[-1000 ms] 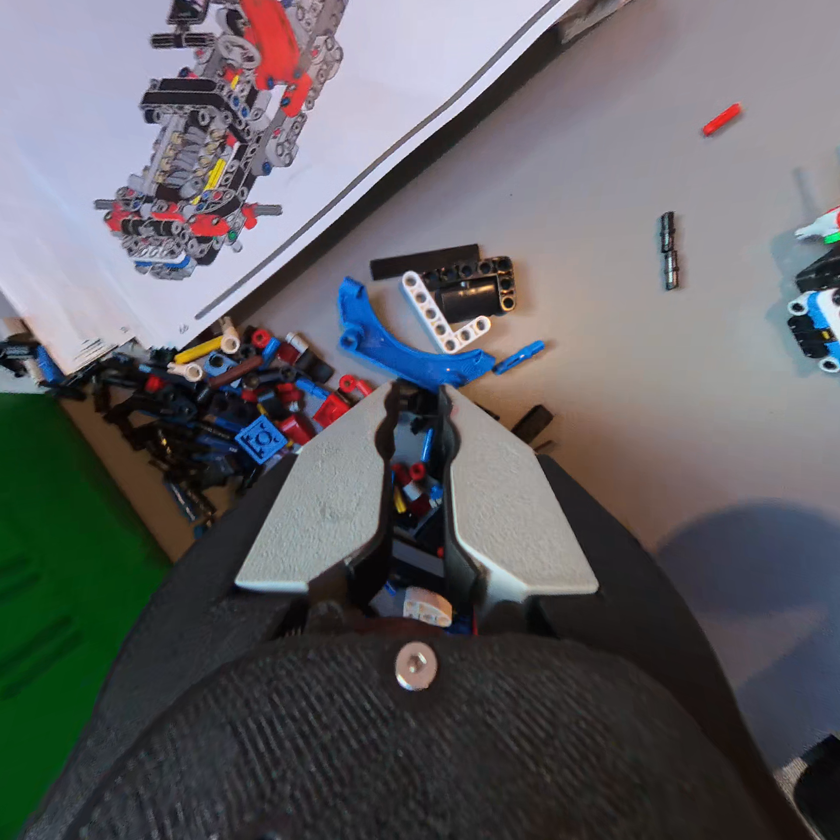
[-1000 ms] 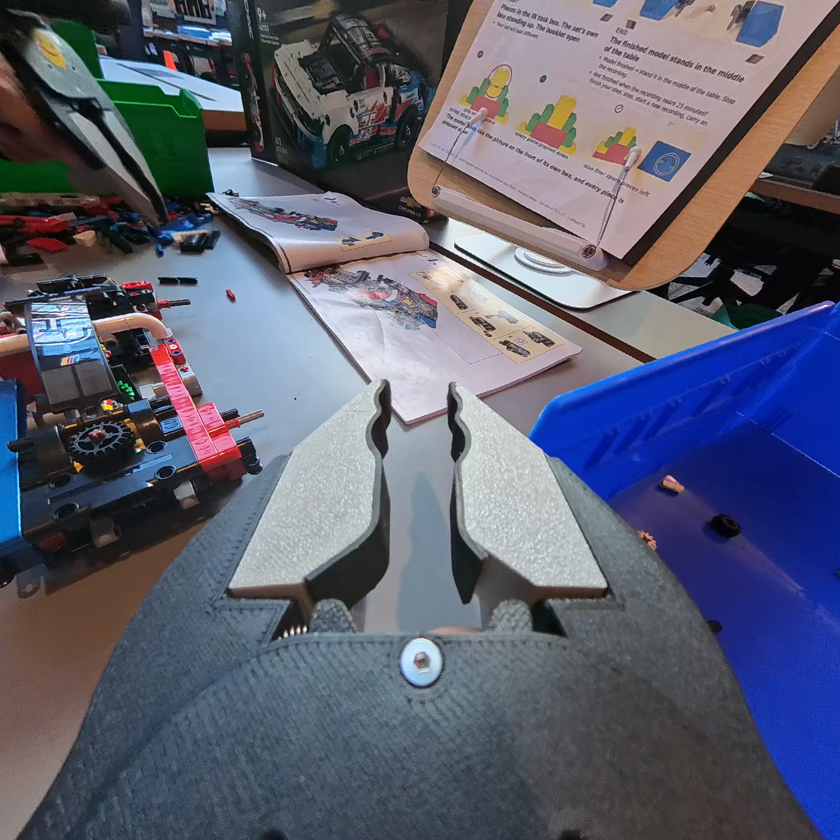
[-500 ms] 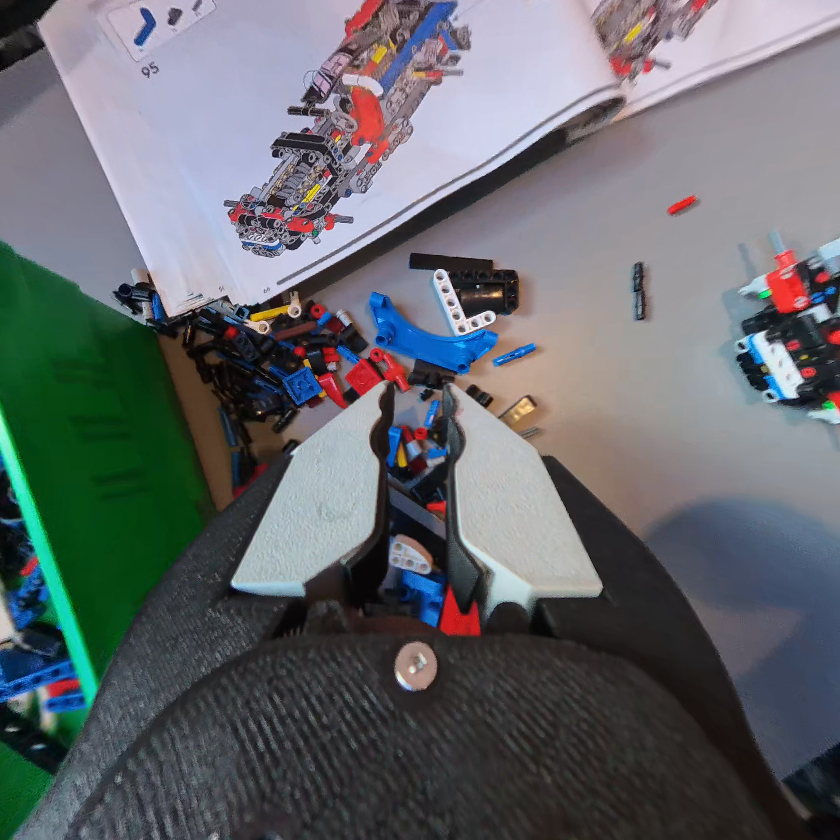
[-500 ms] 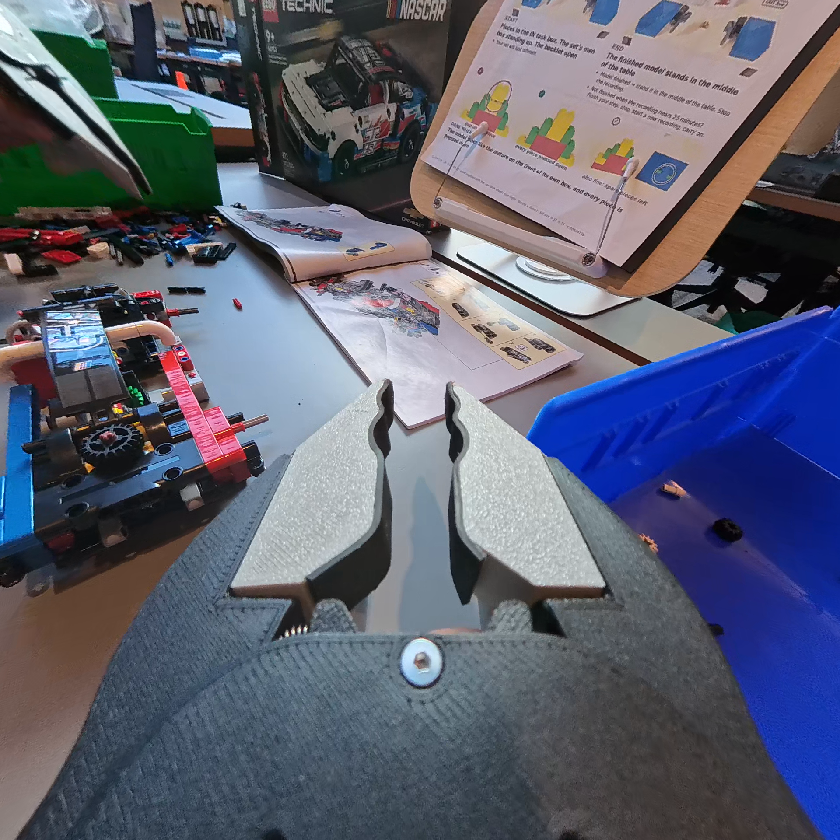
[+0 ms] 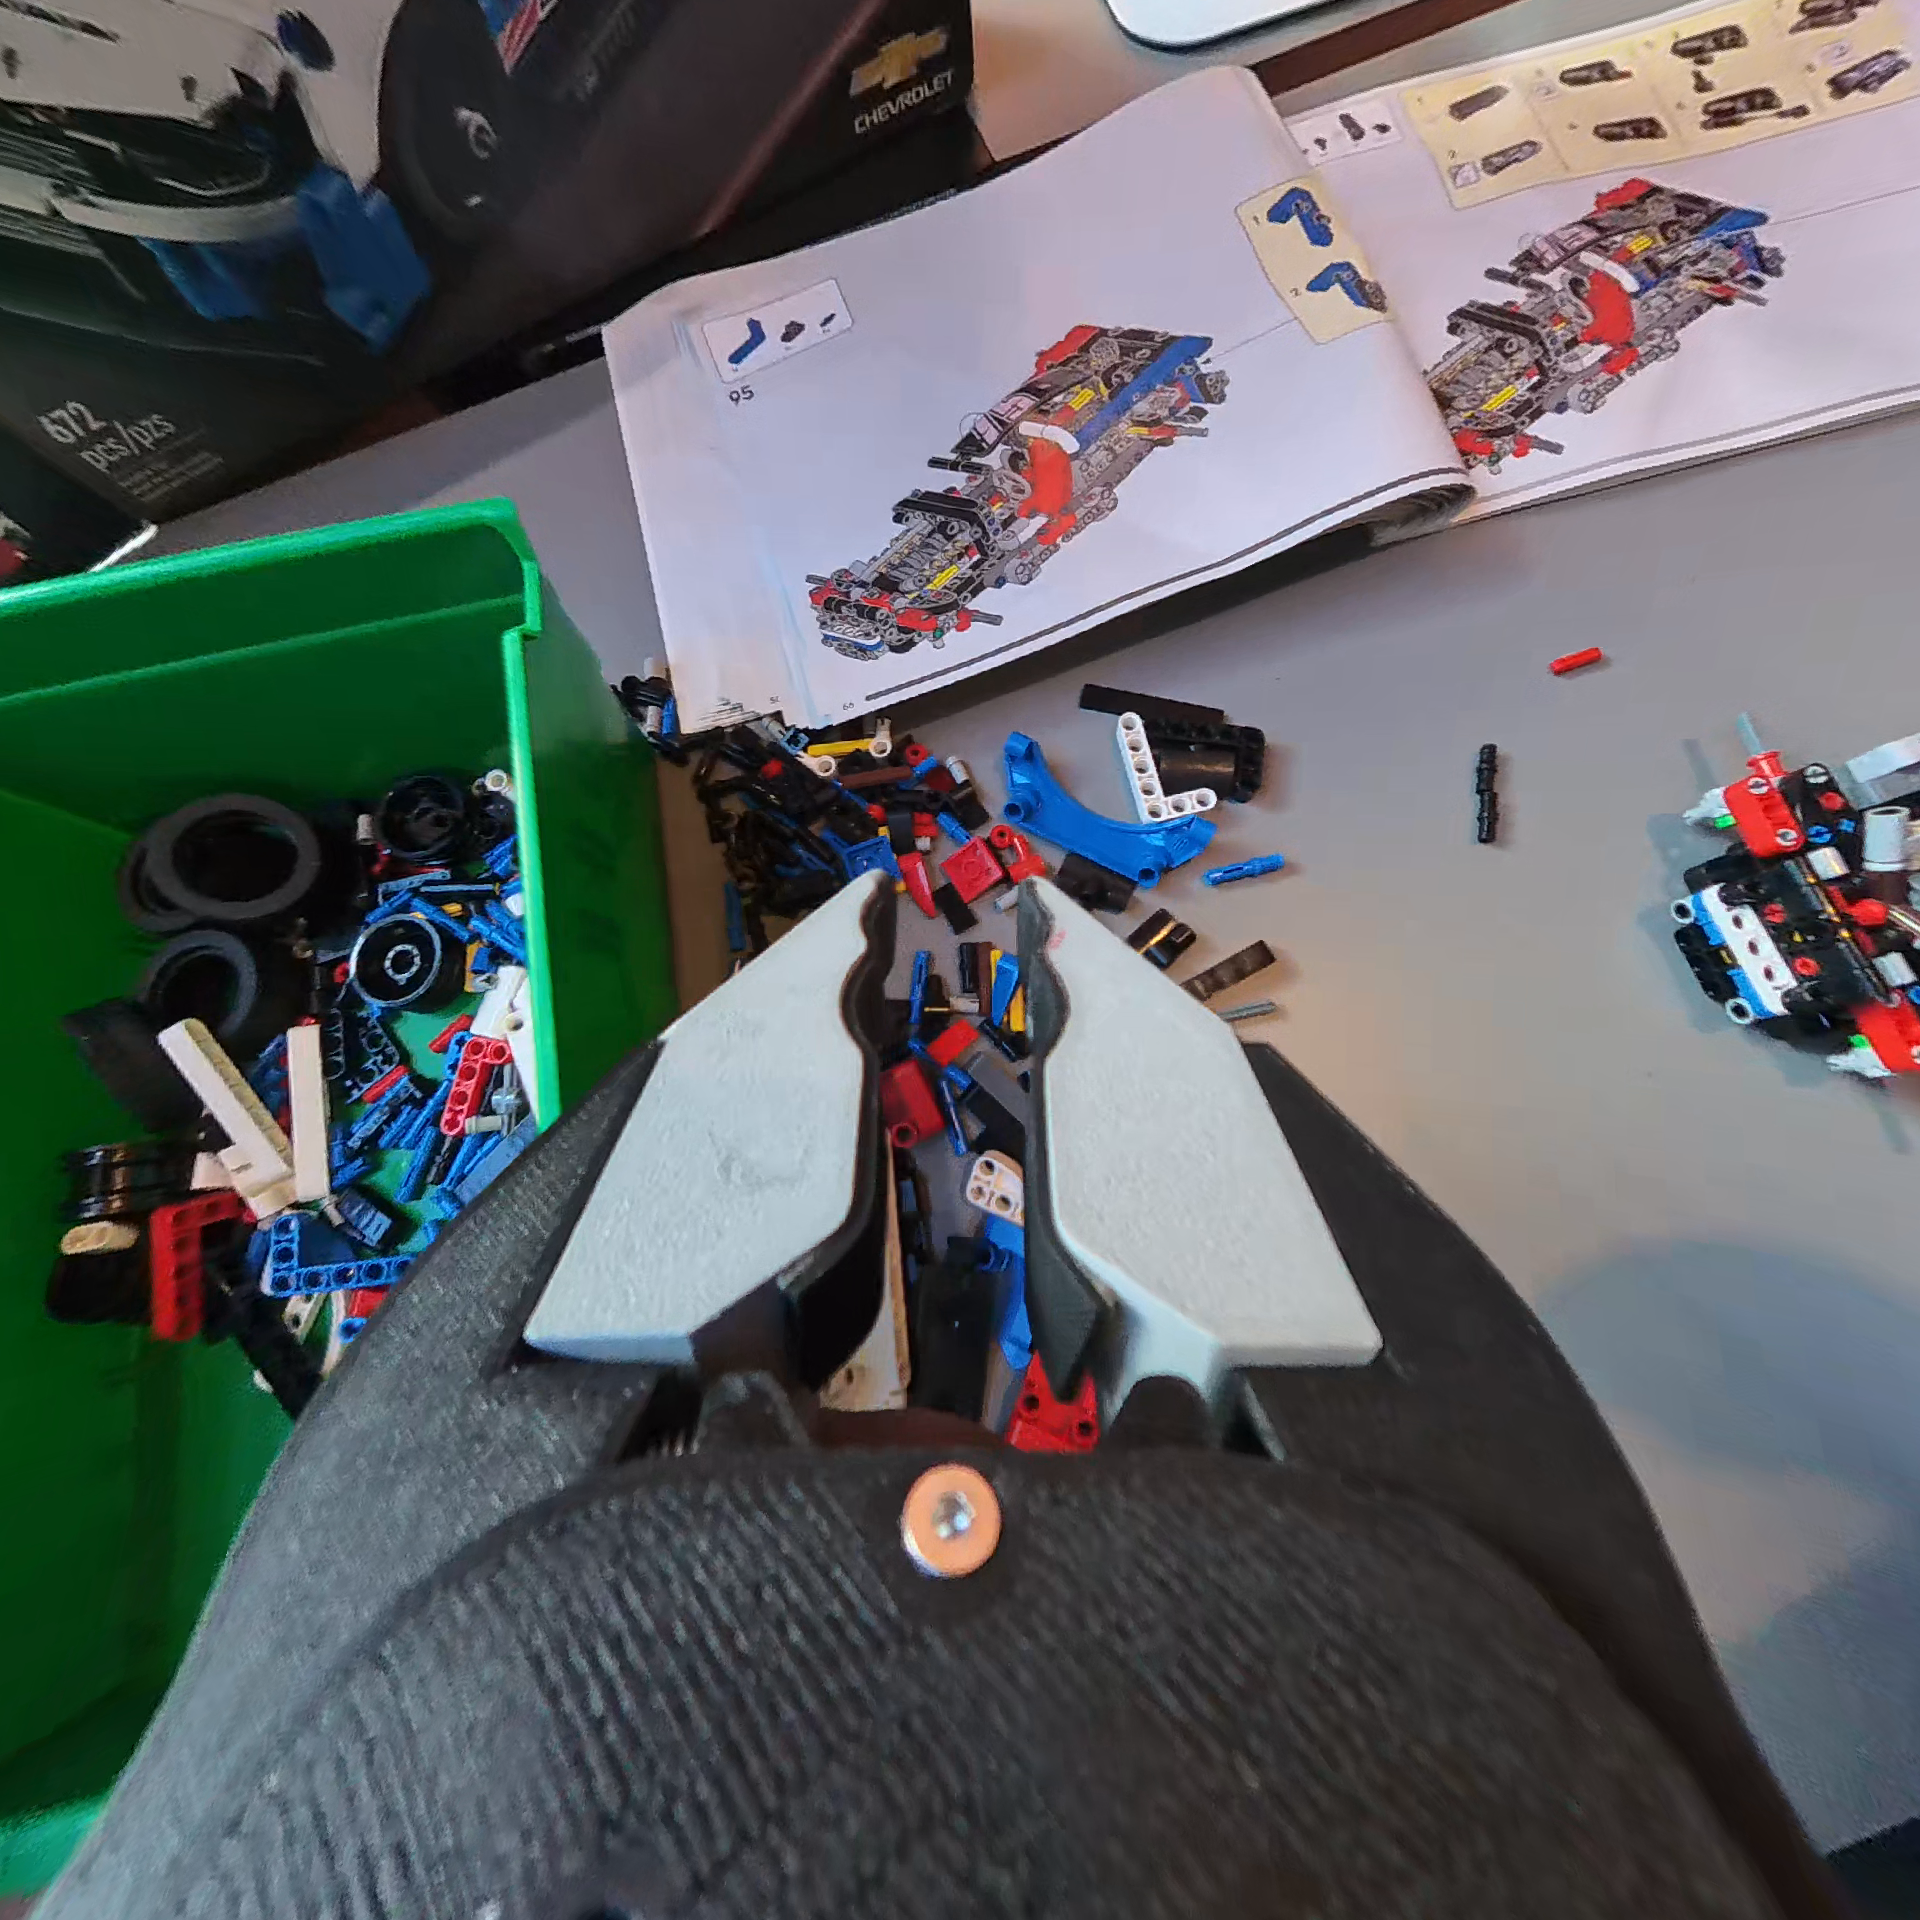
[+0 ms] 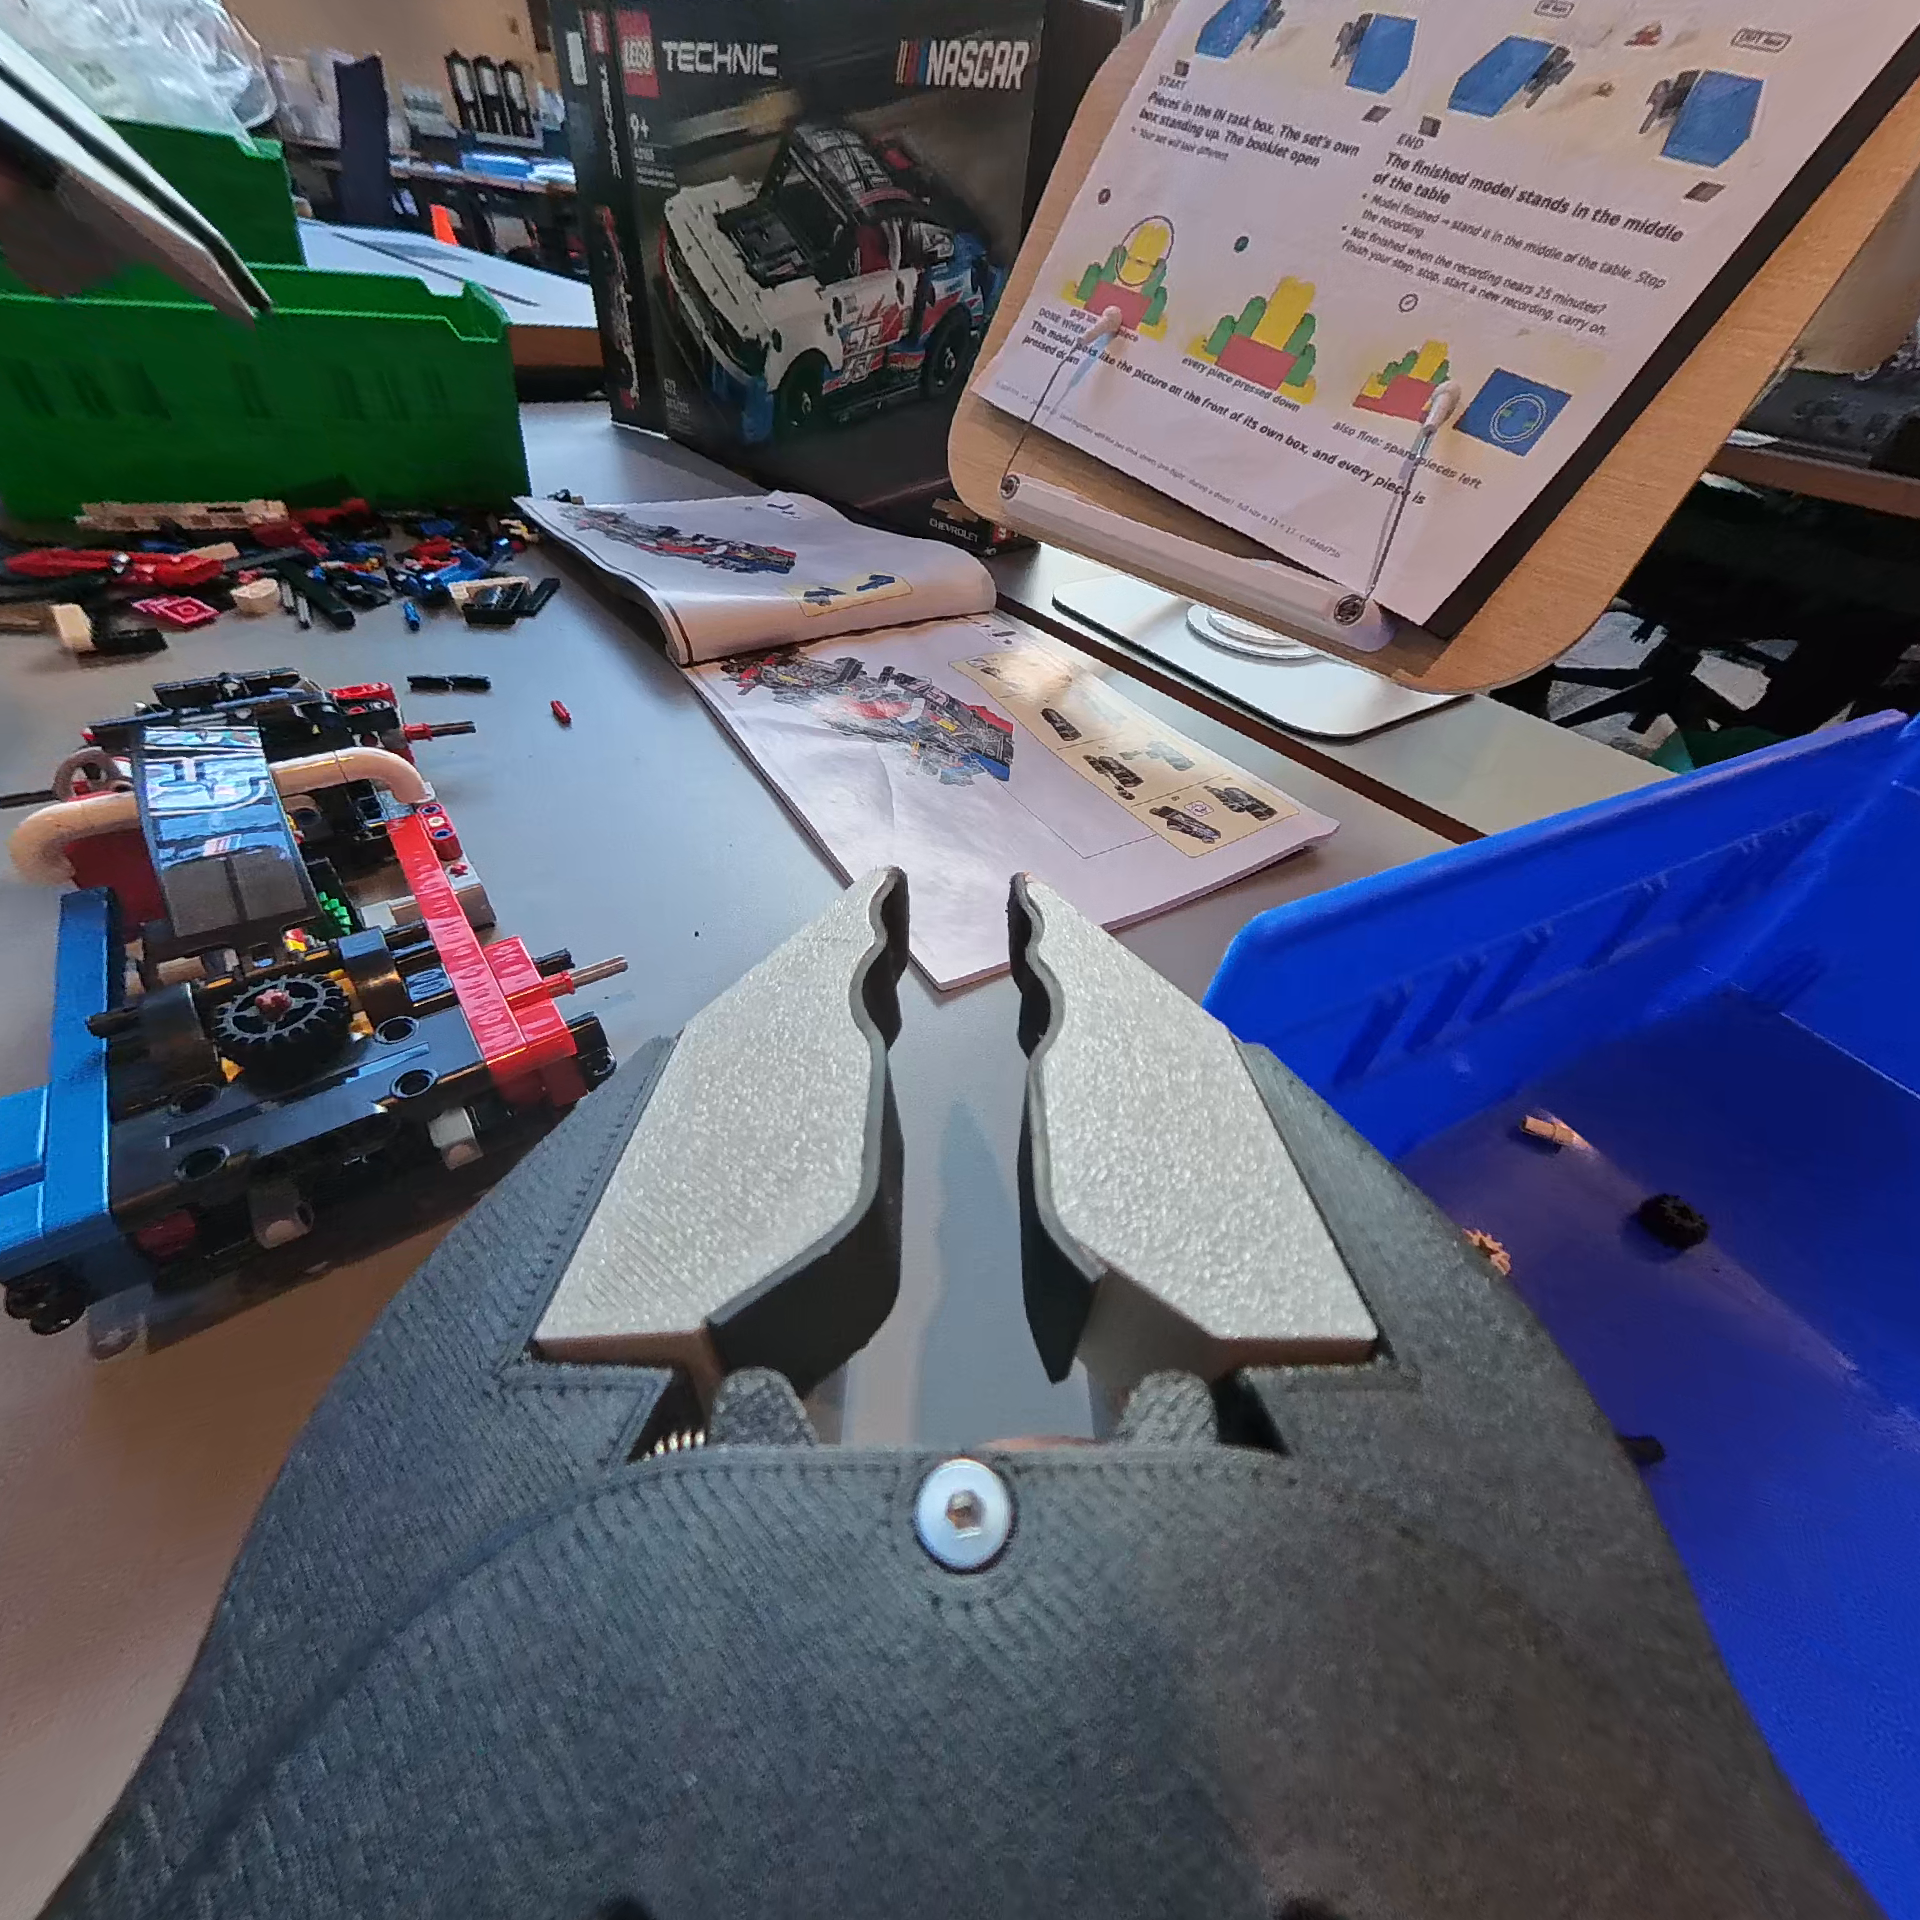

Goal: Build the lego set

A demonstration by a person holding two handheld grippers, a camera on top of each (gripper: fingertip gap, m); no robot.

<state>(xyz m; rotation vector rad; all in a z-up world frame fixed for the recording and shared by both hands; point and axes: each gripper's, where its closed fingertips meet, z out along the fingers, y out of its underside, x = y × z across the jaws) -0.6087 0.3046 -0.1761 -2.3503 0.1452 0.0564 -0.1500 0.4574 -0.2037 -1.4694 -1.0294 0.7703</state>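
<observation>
Left gripper has pulled back above the loose pieces, apparently empty, jaws apart. Right gripper idles apart beside the chassis; picking restarts.

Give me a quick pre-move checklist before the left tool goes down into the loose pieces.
1. Left tool empty and open: ok, gap between tips, nothing gripped.
2. Right tool empty and open: ok, only bare table seen through the gap.
3. Loose pile under the left tool: ok, directly below.
4. Target piece chosen: cannot tell; pieces overlap.
5. Instruction booklet open, readable: ok.
6. Partly built car away from the pile: ok, it sits apart on the table.
</observation>
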